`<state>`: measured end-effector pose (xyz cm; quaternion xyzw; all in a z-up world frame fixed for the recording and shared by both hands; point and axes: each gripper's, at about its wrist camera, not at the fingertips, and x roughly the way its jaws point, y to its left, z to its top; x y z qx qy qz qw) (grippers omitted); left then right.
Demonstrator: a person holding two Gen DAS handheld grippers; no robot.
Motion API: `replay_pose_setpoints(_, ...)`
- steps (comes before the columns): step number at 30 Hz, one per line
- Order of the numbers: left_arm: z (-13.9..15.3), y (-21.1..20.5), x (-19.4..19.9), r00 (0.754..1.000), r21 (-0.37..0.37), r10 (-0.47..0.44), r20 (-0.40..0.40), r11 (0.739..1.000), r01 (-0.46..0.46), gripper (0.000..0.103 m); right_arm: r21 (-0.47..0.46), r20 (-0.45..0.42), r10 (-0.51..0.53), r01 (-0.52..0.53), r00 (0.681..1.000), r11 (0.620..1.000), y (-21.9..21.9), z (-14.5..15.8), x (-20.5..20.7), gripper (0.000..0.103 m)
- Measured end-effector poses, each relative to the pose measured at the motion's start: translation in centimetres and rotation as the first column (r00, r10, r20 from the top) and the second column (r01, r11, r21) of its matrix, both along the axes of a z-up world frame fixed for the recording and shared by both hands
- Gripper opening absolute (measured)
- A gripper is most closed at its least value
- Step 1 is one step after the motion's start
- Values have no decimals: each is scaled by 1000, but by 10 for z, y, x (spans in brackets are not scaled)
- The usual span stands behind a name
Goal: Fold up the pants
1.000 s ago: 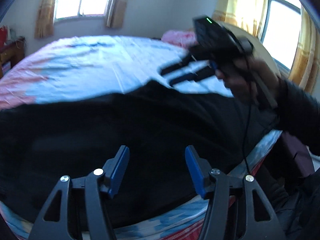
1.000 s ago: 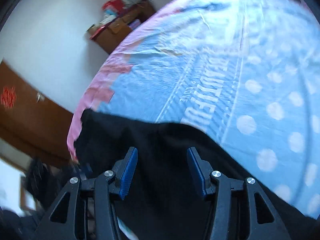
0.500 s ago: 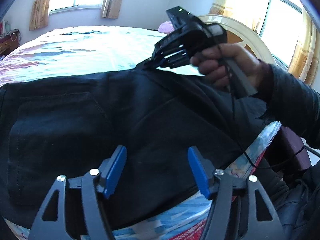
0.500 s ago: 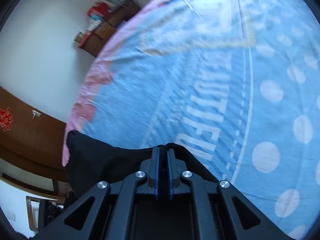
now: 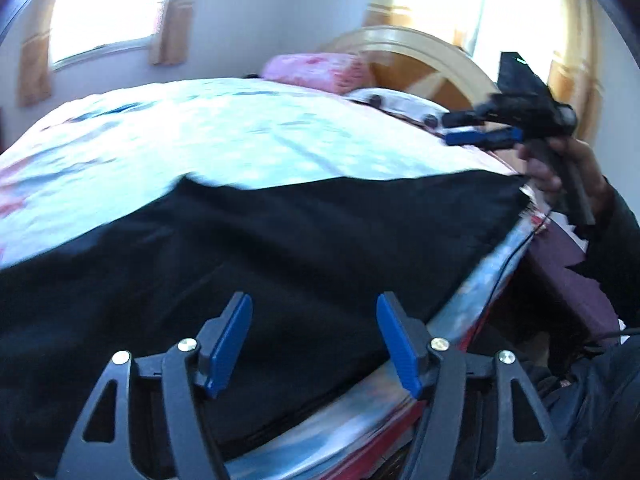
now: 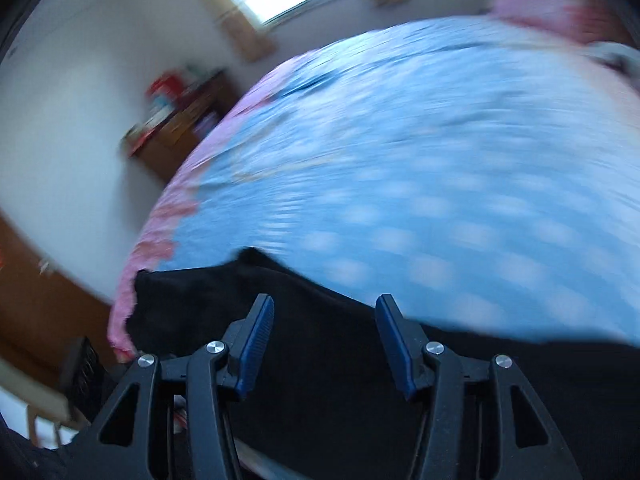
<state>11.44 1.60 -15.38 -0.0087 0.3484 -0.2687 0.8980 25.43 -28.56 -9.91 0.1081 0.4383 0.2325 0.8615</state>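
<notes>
Black pants [image 5: 280, 248] lie spread along the near edge of the bed; they also show in the right wrist view [image 6: 340, 360]. My left gripper [image 5: 314, 340] is open and empty, held just above the pants near the bed edge. My right gripper [image 6: 324, 344] is open and empty above the pants. In the left wrist view the right gripper [image 5: 472, 128] is raised off the pants at the far right, above their right end, held in a hand. Both views are blurred by motion.
The bed has a blue sheet with white dots [image 6: 420, 168] and a pink border [image 6: 160, 240]. A pink pillow [image 5: 316, 68] and a wooden headboard [image 5: 424, 60] are at the far right. A wooden cabinet [image 6: 180, 120] stands by the wall.
My right gripper was shut on the pants' far edge half a second ago; now it is open and has lifted away to the right. The left gripper stays open over the pants.
</notes>
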Motion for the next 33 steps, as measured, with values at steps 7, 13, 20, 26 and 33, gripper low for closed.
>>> replay_pose_setpoints(7,-7,-84,20,979,5,-201,-29,980,201,68,41,-2,-434,434,901,900,-182,3,-111,55)
replay_pose_setpoints(13,-27,-118,31,964,23,-242,-105,969,246,68,173,-87,-547,553,833,815,-243,-23,-122,55)
replay_pose_setpoints(20,-41,-116,32,965,6,-226,-135,973,229,68,237,-81,-600,600,796,764,-265,-41,-81,15)
replay_pose_setpoints(26,-43,-112,31,963,-7,-236,-133,971,237,68,277,155,-503,452,850,848,-241,14,-109,4)
replay_pose_setpoints(33,-43,-107,34,956,-33,-257,-140,966,255,70,155,-68,-567,570,821,807,-277,-60,-127,5)
